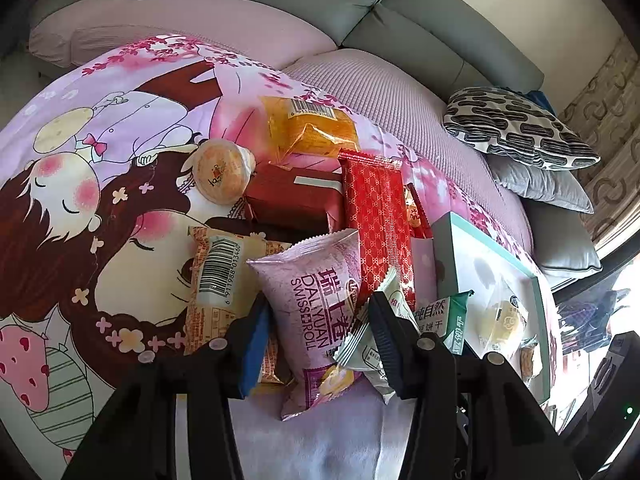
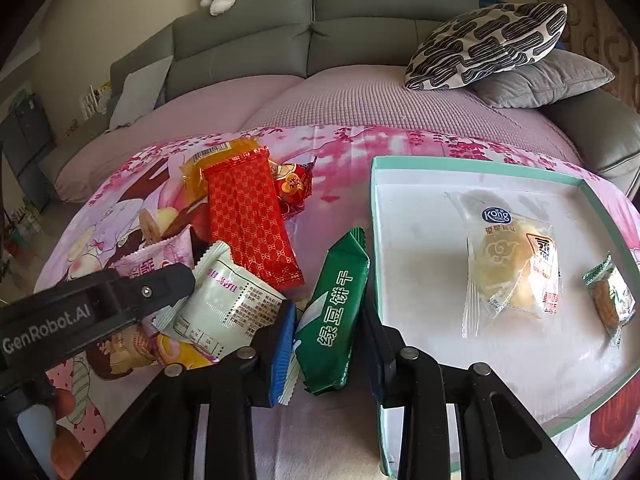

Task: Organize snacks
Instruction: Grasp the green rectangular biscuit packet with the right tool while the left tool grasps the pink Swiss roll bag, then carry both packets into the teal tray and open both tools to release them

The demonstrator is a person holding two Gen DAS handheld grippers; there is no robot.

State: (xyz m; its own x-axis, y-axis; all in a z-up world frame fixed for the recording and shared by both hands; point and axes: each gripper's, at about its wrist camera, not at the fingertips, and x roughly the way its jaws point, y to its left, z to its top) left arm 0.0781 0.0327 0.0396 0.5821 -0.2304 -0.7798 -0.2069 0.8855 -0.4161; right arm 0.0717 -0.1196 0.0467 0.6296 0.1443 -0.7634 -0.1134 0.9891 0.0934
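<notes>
1. Counting two snacks already in the teal-rimmed box [image 2: 600, 190]; most remain piled on the blanket [image 1: 100, 128].
2. My right gripper [image 2: 330, 328] clamps the green biscuit pack [image 2: 340, 312] beside the box.
3. My left gripper [image 1: 320, 320] seems clenched on the purple Swiss roll pack [image 1: 316, 312].

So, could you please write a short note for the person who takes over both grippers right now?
Left gripper: jaws closed on the pink Swiss roll pack, in the pile.
Right gripper: closed on the green biscuit pack, just left of the tray.
Done: two snacks lie in the tray, a clear-wrapped pastry and a small cookie.
Left: both held packs, plus the red pack, white pack, orange pack, pudding cup and others on the blanket.
</notes>
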